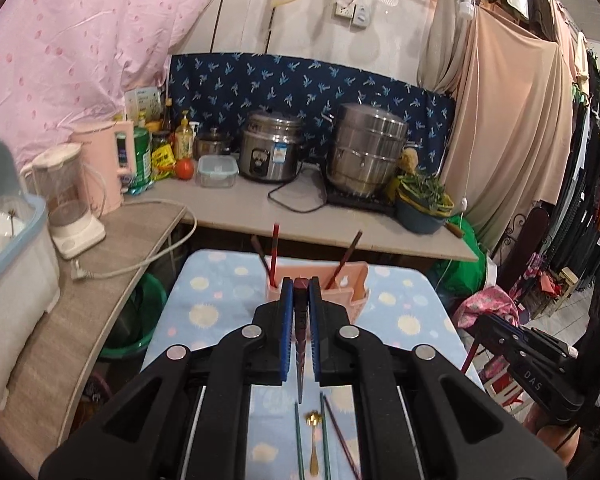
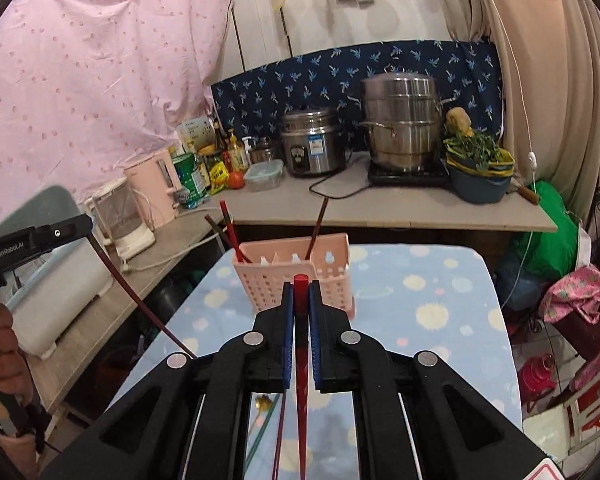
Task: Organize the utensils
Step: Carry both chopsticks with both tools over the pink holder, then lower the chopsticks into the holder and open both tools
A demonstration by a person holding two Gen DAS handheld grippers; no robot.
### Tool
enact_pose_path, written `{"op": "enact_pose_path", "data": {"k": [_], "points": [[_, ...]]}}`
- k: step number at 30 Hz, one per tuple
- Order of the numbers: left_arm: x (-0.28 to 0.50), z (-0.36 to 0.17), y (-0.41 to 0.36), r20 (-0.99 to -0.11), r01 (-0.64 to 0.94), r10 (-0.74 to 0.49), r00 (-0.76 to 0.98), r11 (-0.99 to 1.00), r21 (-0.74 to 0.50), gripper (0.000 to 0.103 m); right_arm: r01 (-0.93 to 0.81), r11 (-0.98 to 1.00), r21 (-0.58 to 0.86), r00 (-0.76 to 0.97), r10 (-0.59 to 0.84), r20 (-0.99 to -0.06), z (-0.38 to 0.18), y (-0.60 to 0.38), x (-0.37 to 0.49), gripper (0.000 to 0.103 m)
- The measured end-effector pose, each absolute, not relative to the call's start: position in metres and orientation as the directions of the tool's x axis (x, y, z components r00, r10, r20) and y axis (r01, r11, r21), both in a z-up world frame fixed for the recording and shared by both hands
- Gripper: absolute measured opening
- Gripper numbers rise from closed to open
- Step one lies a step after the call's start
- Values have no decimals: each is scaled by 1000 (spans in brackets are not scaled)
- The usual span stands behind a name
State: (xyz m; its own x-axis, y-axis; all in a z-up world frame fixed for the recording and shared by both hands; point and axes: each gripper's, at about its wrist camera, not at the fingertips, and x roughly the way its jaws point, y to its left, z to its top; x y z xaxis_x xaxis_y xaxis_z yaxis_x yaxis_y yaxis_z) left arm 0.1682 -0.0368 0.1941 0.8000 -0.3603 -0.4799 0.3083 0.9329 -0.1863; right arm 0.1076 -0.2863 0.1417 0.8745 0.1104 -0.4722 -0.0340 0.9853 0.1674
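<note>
Clothed table (image 2: 440,300): pink basket (image 2: 296,276), spoon (image 1: 313,440).

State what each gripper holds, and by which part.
Left gripper: dark red chopstick, near its thick end. Right gripper: bright red chopstick, also near its thick end.

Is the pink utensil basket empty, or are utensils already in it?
Not empty. The pink basket stands upright on the table with three chopsticks sticking out of it: two at its left end, one further right.

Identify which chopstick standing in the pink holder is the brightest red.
The upright one at the left end of the pink holder: this red chopstick is bright red, while the chopstick beside it and the one further right are dark brown.
</note>
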Motion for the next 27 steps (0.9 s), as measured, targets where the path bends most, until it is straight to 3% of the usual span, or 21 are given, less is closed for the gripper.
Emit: {"op": "enact_pose_path", "data": {"k": [9, 13, 17, 27], "points": [[237, 234, -55, -390, 300, -356, 849, 933, -199, 7, -39, 976, 215, 948, 104, -301, 204, -280, 185, 7], [263, 245, -59, -356, 291, -348, 867, 935, -205, 7, -24, 974, 224, 960, 85, -267, 216, -281, 219, 7], [287, 239, -66, -354, 272, -325, 877, 943, -194, 7, -10, 972, 236, 953, 81, -293, 206, -285, 254, 7], [336, 179, -78, -479, 246, -313, 820, 949, -199, 7, 21, 969, 248, 893, 94, -440, 137, -290, 299, 7]]}}
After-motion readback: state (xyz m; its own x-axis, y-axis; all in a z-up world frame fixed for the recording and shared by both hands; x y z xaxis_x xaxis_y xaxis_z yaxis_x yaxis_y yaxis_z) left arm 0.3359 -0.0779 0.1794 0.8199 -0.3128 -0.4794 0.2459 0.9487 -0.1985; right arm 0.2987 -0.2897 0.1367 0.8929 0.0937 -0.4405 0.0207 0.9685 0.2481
